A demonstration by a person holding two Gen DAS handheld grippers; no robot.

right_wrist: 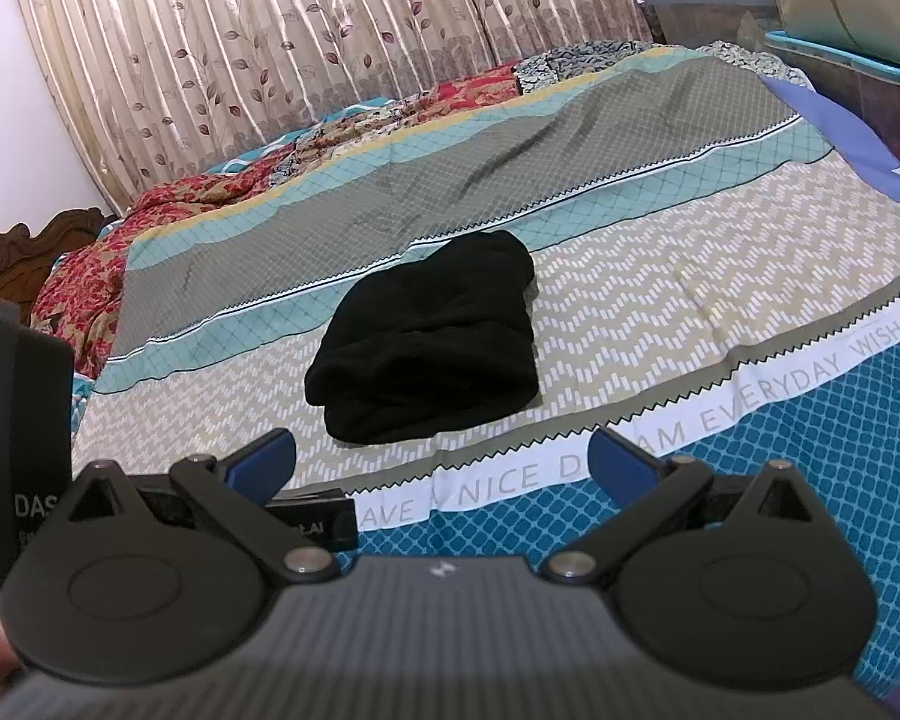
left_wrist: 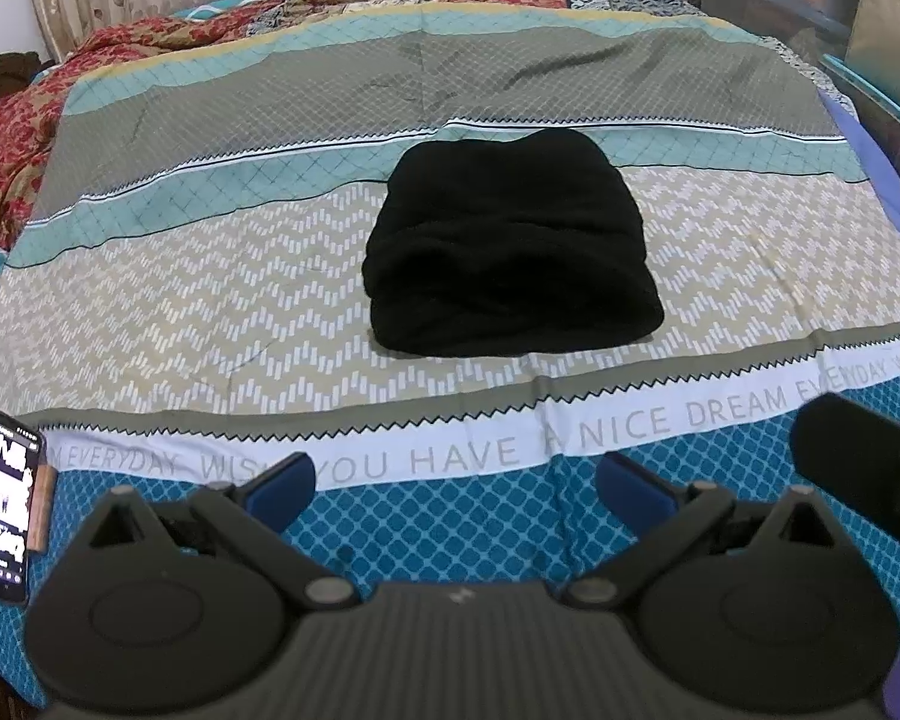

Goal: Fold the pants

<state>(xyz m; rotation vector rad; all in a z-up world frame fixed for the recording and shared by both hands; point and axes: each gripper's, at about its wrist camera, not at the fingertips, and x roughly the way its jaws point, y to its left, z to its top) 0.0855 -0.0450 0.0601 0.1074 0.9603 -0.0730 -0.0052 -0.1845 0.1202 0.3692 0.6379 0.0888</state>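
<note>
- Left claw [left_wrist: 456, 483]: spread wide, holding nothing. It hovers over the blue diamond-print border at the near edge of the bed, well short of the garment. Judgement: standing off this way keeps the blue pads [left_wrist: 285, 483] clear of the cloth.
- Right claw [right_wrist: 441, 465]: likewise wide apart and holding nothing, above the same near border, with the garment at about 12 o'clock from it.
- Phone [left_wrist: 3, 501]: lies at 9 o'clock of the left claw, near the bed's edge, screen lit. Probably parked there to stay out of the folding area.
- Bedsheet [left_wrist: 210, 312]: spread flat, with a printed text band running across just beyond the claws. It serves as the work surface.
- Pants [left_wrist: 510, 252]: black, lying near the middle of the bed at 12 o'clock, gathered into a compact stacked bundle with layered edges facing the viewer. Judgement: the fold appears complete or nearly so.
- Patterned quilt [left_wrist: 24, 138]: bunched at 10 o'clock, well apart from the pants.
- Curtain [right_wrist: 270, 48]: hangs behind the far edge.
</note>
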